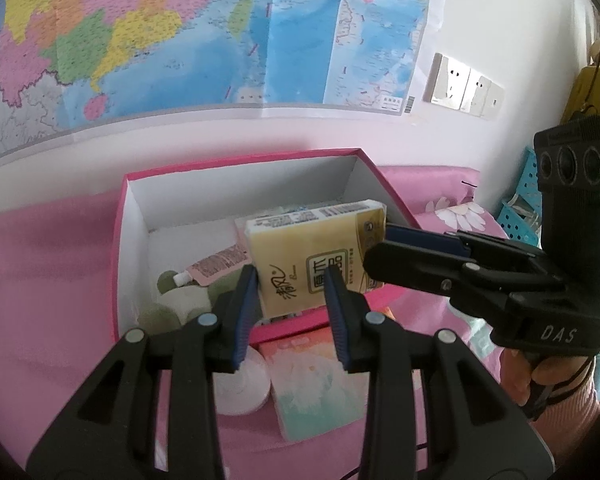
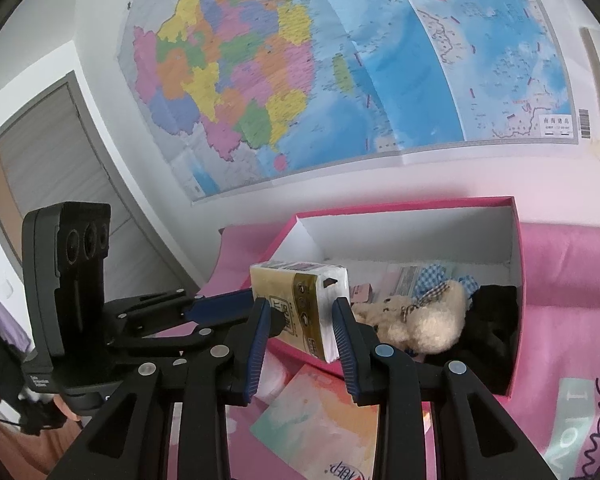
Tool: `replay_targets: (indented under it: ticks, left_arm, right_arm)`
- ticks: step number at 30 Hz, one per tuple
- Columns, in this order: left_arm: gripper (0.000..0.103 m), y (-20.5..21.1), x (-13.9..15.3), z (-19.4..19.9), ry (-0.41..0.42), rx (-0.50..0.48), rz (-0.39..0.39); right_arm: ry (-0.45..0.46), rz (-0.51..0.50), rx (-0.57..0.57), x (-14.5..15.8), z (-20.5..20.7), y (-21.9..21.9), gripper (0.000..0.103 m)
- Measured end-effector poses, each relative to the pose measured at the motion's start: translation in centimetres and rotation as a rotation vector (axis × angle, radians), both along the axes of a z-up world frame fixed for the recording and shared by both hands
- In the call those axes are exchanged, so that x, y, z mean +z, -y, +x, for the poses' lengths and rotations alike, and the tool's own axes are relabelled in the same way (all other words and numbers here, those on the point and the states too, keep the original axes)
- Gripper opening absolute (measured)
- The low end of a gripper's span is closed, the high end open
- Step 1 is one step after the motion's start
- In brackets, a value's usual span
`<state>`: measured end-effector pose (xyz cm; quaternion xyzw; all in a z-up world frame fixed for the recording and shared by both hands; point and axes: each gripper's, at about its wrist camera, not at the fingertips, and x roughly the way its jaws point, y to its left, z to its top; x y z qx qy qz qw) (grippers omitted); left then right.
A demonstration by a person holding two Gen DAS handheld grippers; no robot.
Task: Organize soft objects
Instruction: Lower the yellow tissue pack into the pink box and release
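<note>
A yellow tissue pack (image 1: 300,256) hangs over the front wall of the pink box (image 1: 236,162). My left gripper (image 1: 292,320) is shut on its near end, blue pads against both sides. My right gripper (image 1: 380,252) clamps its right end, held by a hand in a pink sleeve. In the right wrist view the tissue pack (image 2: 300,304) sits between the pads of my right gripper (image 2: 302,344), and my left gripper (image 2: 244,304) meets its left side. Inside the box (image 2: 404,206) lie a cream teddy bear (image 2: 424,316), a black soft item (image 2: 492,320) and blue checked cloth (image 2: 436,274).
The box also holds a pink pouch (image 1: 216,266) and a pale bottle (image 1: 184,300). On the pink bedding before it lie a pastel tissue pack (image 1: 312,384) and a white roll (image 1: 242,388). A map covers the wall behind. A blue basket (image 1: 520,216) stands at the right.
</note>
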<state>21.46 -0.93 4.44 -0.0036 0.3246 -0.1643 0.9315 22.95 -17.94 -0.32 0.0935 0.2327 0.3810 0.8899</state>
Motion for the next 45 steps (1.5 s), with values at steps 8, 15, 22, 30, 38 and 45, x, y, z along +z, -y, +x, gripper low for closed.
replay_targets:
  ticks: [8, 15, 22, 30, 38, 45]
  left_arm:
    - [0.036, 0.2, 0.0, 1.2, -0.007, 0.008, 0.012]
    - [0.036, 0.3, -0.3, 2.1, -0.018, 0.016, 0.022]
    - [0.036, 0.4, -0.4, 2.9, -0.027, 0.020, 0.032]
    - [0.036, 0.7, -0.6, 3.7, -0.038, 0.029, 0.041]
    - [0.036, 0.6, -1.0, 4.8, -0.063, 0.048, 0.049]
    - [0.036, 0.6, -1.4, 5.9, -0.090, 0.055, 0.050]
  right_arm:
    - [-0.014, 0.008, -0.013, 0.0, 1.0, 0.0, 0.033]
    - [-0.031, 0.011, -0.021, -0.2, 2.3, -0.2, 0.033]
    - [-0.041, 0.018, -0.030, -0.3, 3.3, -0.2, 0.033]
    - [-0.049, 0.019, -0.041, -0.4, 4.2, -0.2, 0.033]
    - [-0.062, 0.005, -0.052, -0.5, 5.4, -0.8, 0.033]
    - [-0.077, -0.004, -0.063, -0.6, 6.5, -1.4, 0.033]
